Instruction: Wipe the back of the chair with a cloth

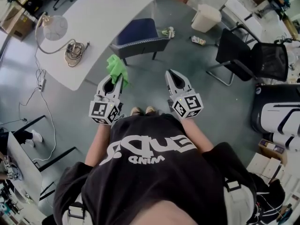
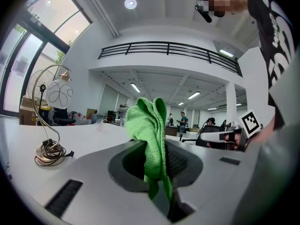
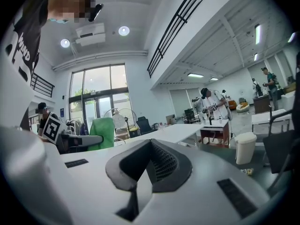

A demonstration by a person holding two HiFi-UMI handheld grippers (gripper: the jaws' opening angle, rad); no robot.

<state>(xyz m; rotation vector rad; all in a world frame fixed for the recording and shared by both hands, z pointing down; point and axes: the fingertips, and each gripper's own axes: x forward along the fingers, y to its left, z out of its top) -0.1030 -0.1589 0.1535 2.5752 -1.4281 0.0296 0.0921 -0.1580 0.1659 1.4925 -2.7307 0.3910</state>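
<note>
Holding the bright green microfibre cloth (image 2: 149, 125) in your left gripper (image 1: 116, 80), you have the jaws clamped on its lower folds. The bulk stands up bunched past the tips, a loose pad ready to press on a surface. The cloth hangs in the air at about 11 o'clock from your feet, touching no chair. Straight ahead at 12 o'clock stands the blue padded chair with the dark frame (image 1: 138, 34), drawn up to the curved white table (image 1: 93, 18). It looks like the one to wipe, and the cloth is near it but apart. Its upholstery looks smooth and plain, with a patterned band along the near edge; whether that near side is the backrest I cannot tell. At 1 o'clock your right gripper (image 1: 171, 75) has its jaws together on nothing, level beside the left, probably kept free to steady the chair.
</note>
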